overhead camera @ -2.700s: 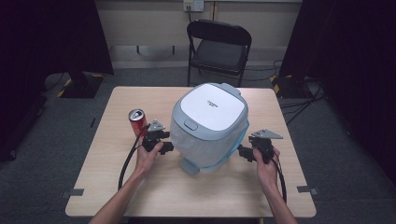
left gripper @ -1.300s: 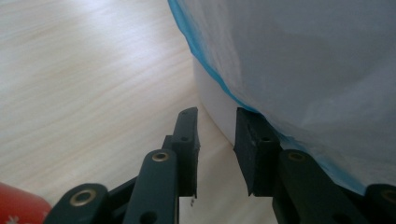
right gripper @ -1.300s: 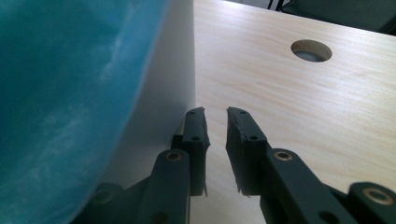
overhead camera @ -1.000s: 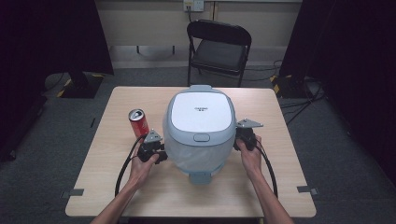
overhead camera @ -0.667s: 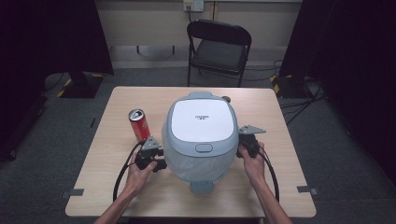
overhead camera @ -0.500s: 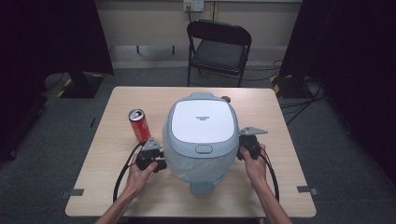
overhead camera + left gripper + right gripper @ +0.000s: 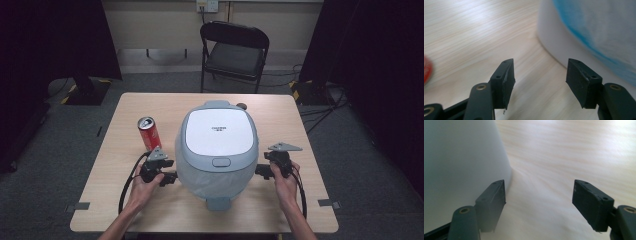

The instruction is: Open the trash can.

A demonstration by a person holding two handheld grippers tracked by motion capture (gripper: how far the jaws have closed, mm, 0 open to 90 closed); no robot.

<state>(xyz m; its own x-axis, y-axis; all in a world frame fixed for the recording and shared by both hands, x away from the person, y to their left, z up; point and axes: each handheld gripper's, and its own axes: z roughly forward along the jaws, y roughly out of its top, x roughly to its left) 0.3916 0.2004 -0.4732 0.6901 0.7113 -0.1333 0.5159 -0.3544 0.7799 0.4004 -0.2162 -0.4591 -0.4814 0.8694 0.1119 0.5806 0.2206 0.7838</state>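
My left gripper (image 7: 167, 176) sits just beside the rice cooker (image 7: 216, 147), at its left flank, and my right gripper (image 7: 262, 170) sits just off its right flank. Both pairs of jaws have just been opening and now stand apart with nothing between them. In the left gripper view, bare table (image 7: 474, 32) shows in the gap between my left fingers (image 7: 506, 75), and the cooker's white base (image 7: 559, 42) curves past just ahead of the far finger, close but not touching. In the right gripper view my near finger (image 7: 492, 200) lies almost against the cooker's pale wall (image 7: 461, 157); I cannot tell whether it brushes it.

The cooker stands upright on the table, between my two grippers, lid shut, its front latch toward me. A red soda can (image 7: 149, 133) stands beyond my left gripper, apart from the cooker.

I judge this body to be bulky and fairly heavy, rigid, with a smooth, rounded shell that offers my pads little bite. Its wall is far too wide for one pair of fingers to span, so pinching the side will not do. Pressing inward from both flanks low on the base, or catching a lip or handle, seems safest. A push high up could tip it; a careless nudge leftward could knock the light can over.
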